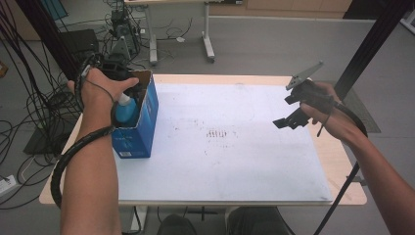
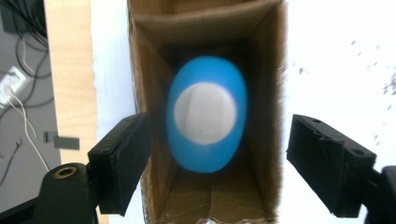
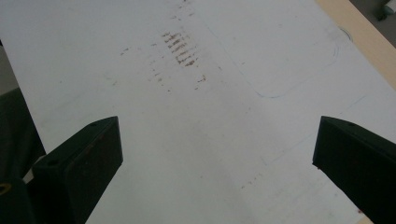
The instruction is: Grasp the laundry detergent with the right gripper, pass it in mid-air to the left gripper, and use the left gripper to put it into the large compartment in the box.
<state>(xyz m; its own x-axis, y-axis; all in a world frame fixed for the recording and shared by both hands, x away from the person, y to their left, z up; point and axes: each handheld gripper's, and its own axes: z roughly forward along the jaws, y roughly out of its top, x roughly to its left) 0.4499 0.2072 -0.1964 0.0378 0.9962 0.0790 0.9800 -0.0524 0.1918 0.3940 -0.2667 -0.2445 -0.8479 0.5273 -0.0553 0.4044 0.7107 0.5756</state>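
Left hand-held gripper (image 2: 217, 161) hangs wide open, holding nothing, over the blue bottle (image 2: 207, 114) in the cardboard box (image 2: 268, 93) mid-frame; I'd center on its white cap (image 2: 204, 113) before squeezing, while the right hand-held gripper (image 3: 217, 163) idles open and empty.

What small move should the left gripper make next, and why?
Probably lower the left gripper further into the open blue box and close on the blue bottle. Its jaws stand open, one outside the box wall, and the bottle's white cap sits between them, ungripped.
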